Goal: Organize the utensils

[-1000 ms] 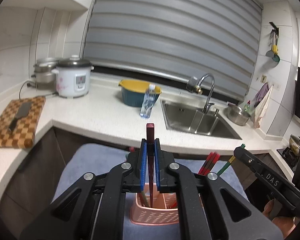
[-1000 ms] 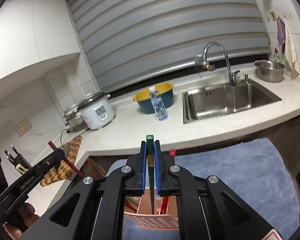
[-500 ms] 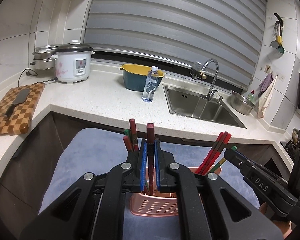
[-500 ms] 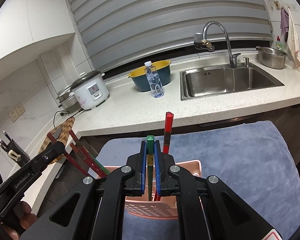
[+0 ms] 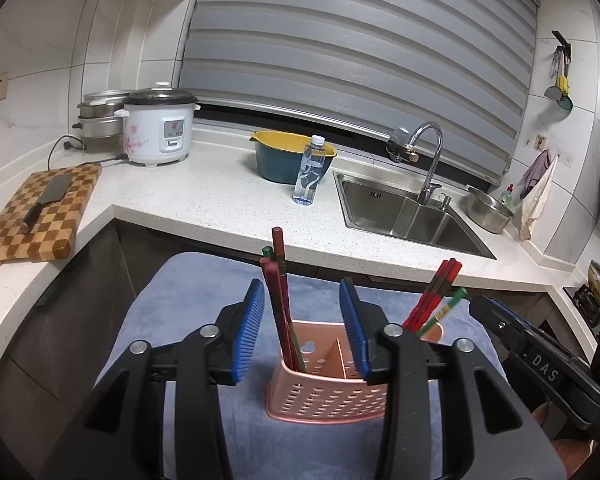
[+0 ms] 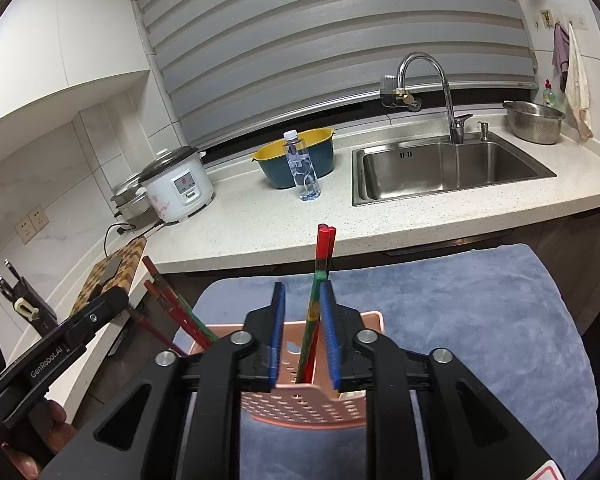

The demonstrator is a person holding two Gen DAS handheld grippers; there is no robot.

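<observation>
A pink perforated utensil holder (image 5: 324,398) stands on a blue-grey mat (image 5: 188,312). My left gripper (image 5: 301,286) hangs over it with its jaws opening. Dark red chopsticks (image 5: 278,292) lean loose in the holder's left compartment, clear of both pads. More red and green chopsticks (image 5: 432,300) lean out of the right side. In the right wrist view my right gripper (image 6: 302,286) is also over the holder (image 6: 308,404), its jaws opening. A green chopstick (image 6: 312,316) stands between them close to the right pad, free of the left pad, beside red chopsticks (image 6: 324,244).
Behind the mat runs a white counter (image 5: 220,200) with a rice cooker (image 5: 158,128), a yellow-and-blue bowl (image 5: 278,160), a water bottle (image 5: 310,172) and a sink (image 5: 404,216). A checkered cutting board (image 5: 40,212) with a cleaver lies on the left.
Both grippers were shut on a chopstick each, the left on a dark red one and the right on a green one. Both have lowered toward the holder and opened, and the chopsticks now stand in it.
</observation>
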